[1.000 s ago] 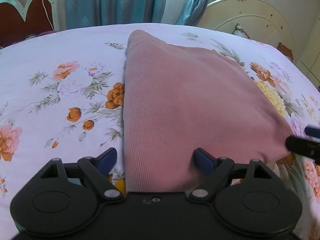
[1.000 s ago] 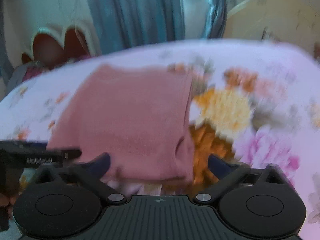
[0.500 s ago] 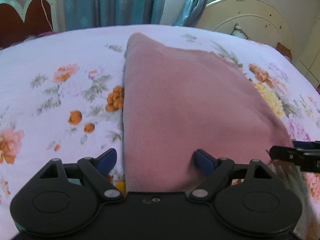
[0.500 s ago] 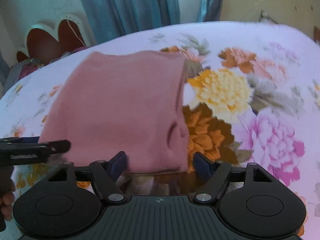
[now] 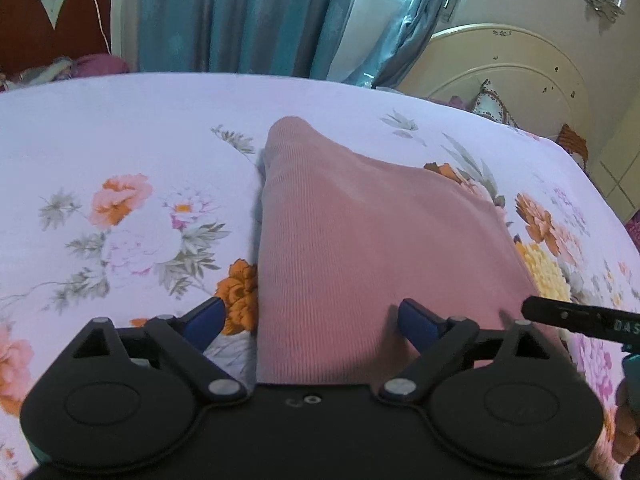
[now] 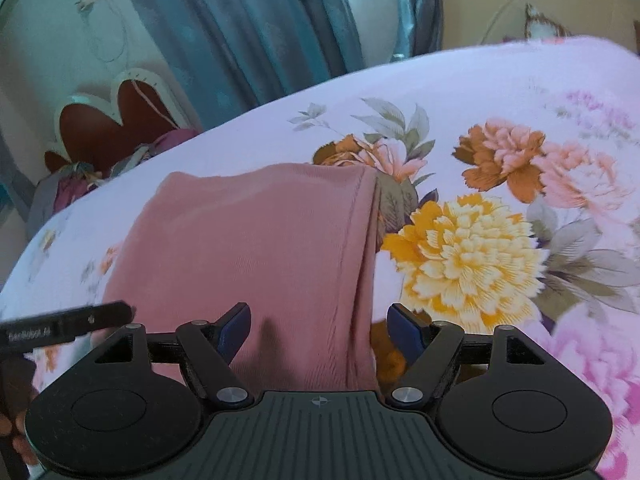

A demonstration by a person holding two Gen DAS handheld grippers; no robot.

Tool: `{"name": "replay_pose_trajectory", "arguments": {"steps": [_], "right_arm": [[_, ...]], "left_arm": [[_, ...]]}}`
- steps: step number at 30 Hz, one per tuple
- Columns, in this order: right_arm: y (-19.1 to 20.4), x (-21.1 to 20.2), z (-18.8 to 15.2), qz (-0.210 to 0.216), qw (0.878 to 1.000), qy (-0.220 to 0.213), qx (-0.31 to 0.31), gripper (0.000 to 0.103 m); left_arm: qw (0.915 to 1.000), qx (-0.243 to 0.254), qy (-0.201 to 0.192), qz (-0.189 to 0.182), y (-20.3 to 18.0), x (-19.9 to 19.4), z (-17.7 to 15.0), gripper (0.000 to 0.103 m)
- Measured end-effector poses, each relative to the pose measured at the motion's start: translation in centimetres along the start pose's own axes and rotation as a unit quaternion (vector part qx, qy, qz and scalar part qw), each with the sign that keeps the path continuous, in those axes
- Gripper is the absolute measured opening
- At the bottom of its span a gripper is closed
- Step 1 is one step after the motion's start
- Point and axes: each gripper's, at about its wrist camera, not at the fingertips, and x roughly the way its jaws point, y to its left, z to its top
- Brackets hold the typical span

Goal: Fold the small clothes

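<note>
While the pink ribbed garment (image 5: 360, 248) lies flat on the floral bed sheet (image 5: 132, 152), already doubled into a neat oblong, both tongs sit low at its near edge, at 6 o'clock of the cloth. The left tongs (image 5: 310, 322) are spread wide, with the garment's near left corner lying between the blue tips, which pinch nothing. The right tongs (image 6: 318, 328) are likewise spread, straddling the near right corner where a seamed edge (image 6: 362, 248) runs away toward 12 o'clock. That paired placement, one tool per corner, suggests they are set to take the near hem together and carry it toward 12 o'clock for another fold. The far edge bulges slightly at 11 o'clock in the left view, so the layers may slip if only the top one is caught.
</note>
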Motion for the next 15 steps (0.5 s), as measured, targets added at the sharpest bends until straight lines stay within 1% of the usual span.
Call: {"name": "replay_pose_trajectory", "arguments": {"steps": [3, 4, 6, 9, 10, 11, 12, 13, 14, 15], "right_arm": [[-0.6, 1.3, 0.5, 0.011, 1.000, 0.004, 0.007, 0.075], [-0.8, 1.9, 0.6, 0.014, 1.000, 0.008, 0.010, 0.075], [-1.3, 2.8, 0.7, 0.026, 0.999, 0.013, 0.021, 0.074], [-1.1, 3.3, 0.7, 0.034, 0.999, 0.002, 0.023, 0.074], [-0.8, 3.5, 0.8, 0.033, 0.999, 0.001, 0.021, 0.074], [-0.5, 3.8, 0.8, 0.030, 0.999, 0.001, 0.016, 0.074], [-0.1, 4.0, 0.8, 0.026, 1.000, 0.002, 0.006, 0.074], [0.4, 4.1, 0.8, 0.018, 1.000, 0.003, -0.008, 0.069], [0.7, 4.3, 0.8, 0.017, 1.000, 0.009, -0.013, 0.048], [0.7, 4.5, 0.7, 0.029, 0.999, 0.018, -0.003, 0.035]], "left_arm": [[0.9999, -0.010, 0.005, -0.011, 0.5, 1.3, 0.2, 0.096], [0.9997, -0.016, 0.007, -0.015, 0.6, 1.8, 0.2, 0.099], [0.9990, -0.031, 0.013, -0.029, 1.2, 2.6, 0.3, 0.099], [0.9972, -0.048, 0.020, -0.053, 1.6, 3.6, 0.2, 0.096], [0.9974, -0.043, 0.019, -0.055, 1.4, 3.8, 0.3, 0.091], [0.9974, -0.036, 0.019, -0.060, 1.2, 3.8, 0.4, 0.080], [0.9971, -0.032, 0.020, -0.066, 0.9, 3.8, 0.5, 0.077], [0.9974, -0.028, 0.022, -0.063, 0.5, 3.7, 0.7, 0.073], [0.9977, -0.024, 0.022, -0.060, 0.3, 3.7, 0.8, 0.070], [0.9980, -0.020, 0.021, -0.056, 0.0, 3.6, 0.9, 0.069]]}}
